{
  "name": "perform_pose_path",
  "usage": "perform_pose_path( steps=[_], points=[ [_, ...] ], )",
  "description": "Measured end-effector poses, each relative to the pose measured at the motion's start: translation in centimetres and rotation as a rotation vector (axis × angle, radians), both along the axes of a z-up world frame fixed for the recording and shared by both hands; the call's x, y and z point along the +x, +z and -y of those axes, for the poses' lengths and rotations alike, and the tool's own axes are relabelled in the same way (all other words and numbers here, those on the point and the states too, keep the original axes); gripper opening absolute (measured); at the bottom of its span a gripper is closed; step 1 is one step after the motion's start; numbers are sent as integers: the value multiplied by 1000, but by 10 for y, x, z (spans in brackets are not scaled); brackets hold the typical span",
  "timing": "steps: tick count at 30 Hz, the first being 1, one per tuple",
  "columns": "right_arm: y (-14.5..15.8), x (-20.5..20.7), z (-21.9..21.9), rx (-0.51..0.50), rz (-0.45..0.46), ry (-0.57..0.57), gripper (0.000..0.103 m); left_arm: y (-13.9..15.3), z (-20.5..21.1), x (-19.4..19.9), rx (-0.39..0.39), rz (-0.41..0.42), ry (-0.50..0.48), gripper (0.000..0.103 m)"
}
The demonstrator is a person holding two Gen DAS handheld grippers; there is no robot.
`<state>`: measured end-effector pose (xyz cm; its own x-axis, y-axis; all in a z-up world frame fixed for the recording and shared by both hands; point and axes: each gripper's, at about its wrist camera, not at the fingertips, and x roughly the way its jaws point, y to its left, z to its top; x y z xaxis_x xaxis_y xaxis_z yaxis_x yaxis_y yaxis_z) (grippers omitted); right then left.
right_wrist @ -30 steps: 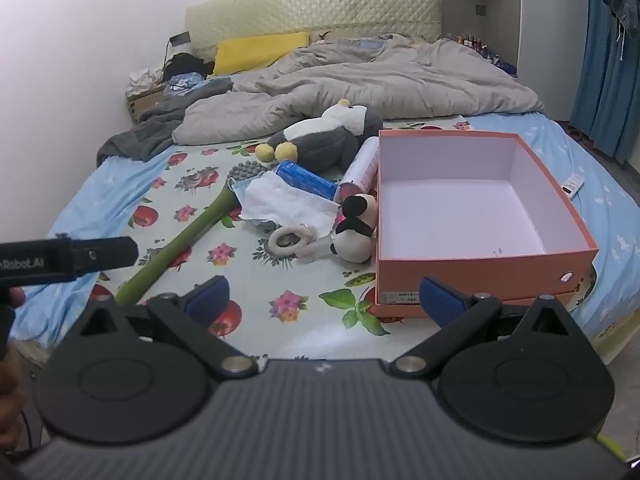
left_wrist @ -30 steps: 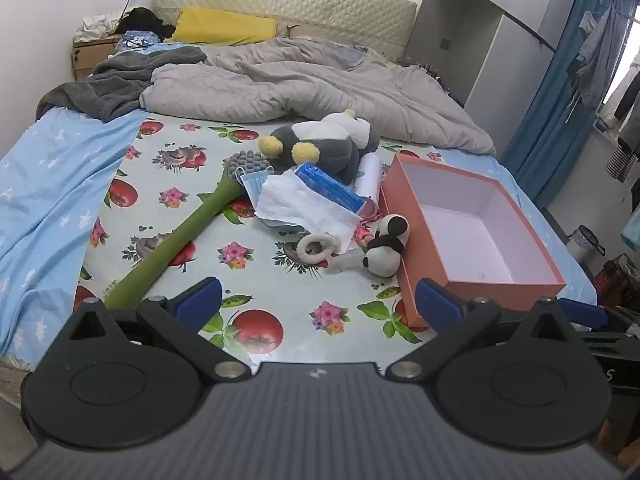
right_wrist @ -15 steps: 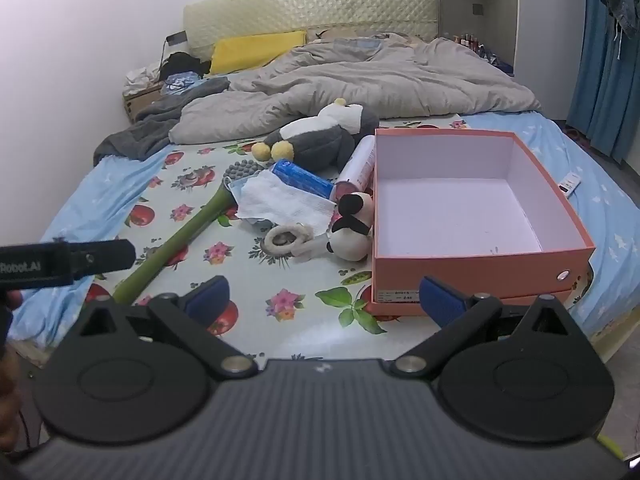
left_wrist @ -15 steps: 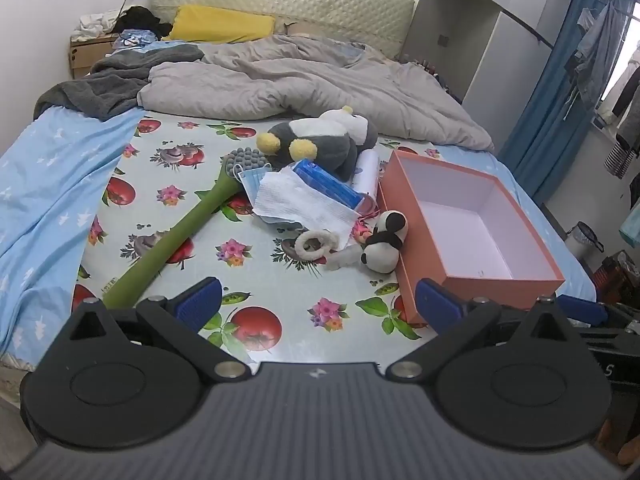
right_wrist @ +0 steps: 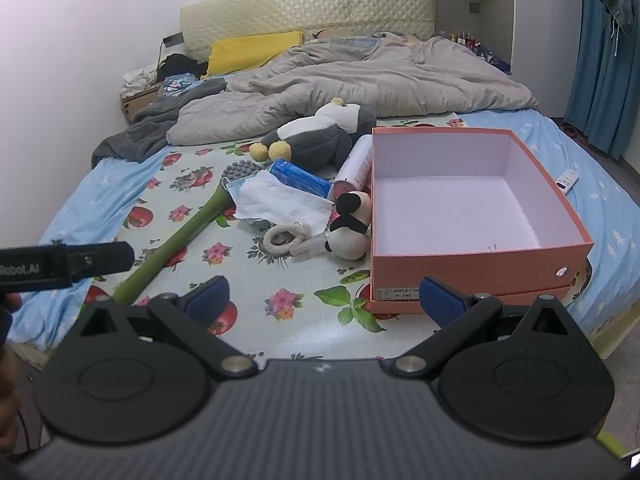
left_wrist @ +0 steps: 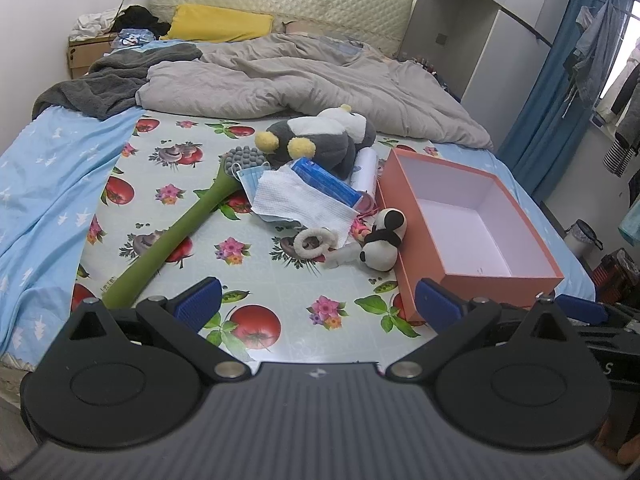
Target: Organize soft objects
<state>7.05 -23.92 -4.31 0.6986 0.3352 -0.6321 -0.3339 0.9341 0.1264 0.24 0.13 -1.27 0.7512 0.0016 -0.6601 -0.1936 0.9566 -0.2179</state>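
Setting: a bed covered near its foot by a glossy plastic sheet printed with tomatoes and flowers (left_wrist: 168, 200), with a rumpled grey duvet (left_wrist: 312, 84) further back.
Left gripper: the black two-finger left gripper (left_wrist: 316, 304) hovers low over the near edge of the sheet, jaws spread wide, nothing between its blue pads (left_wrist: 198, 304).
Right gripper: the black two-finger right gripper (right_wrist: 326, 298) hovers beside it, also gaping wide and holding nothing; its right pad sits in front of the box's near wall.
Box: an open salmon-orange cardboard box with a white interior (right_wrist: 472, 264) rests on the right part of the sheet, with nothing inside.
Small toy: a small black-and-white panda plush (left_wrist: 382, 240) lies touching the box's left wall.
Large toy: a big grey-and-white plush penguin with yellow feet (left_wrist: 320, 142) lies on its side behind the pile, near the duvet.
Pile: a white textured cloth (left_wrist: 300, 200) lies over a pale blue face mask (left_wrist: 250, 174); a blue plastic-wrapped pack (left_wrist: 326, 184) sits just behind it.
Ring: a cream fluffy hair ring (left_wrist: 314, 240) lies just left of the panda.
Tube: a white cylinder with a pink end (right_wrist: 354, 166) lies between the penguin and the box.
Long item: a long green stick with a knobbly grey head (left_wrist: 180, 232) lies diagonally across the sheet, left of the pile.
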Motion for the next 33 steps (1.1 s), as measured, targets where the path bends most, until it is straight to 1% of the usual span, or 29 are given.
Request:
perform_pose_path(
  steps=[23, 33],
  points=[
    [-1, 1, 1, -2, -4, -8, 103, 1, 1, 0, 0, -3, 1, 103],
    [-1, 0, 2, -1, -5, -13, 103, 2, 7, 0, 1, -5, -2, 103]
  ],
)
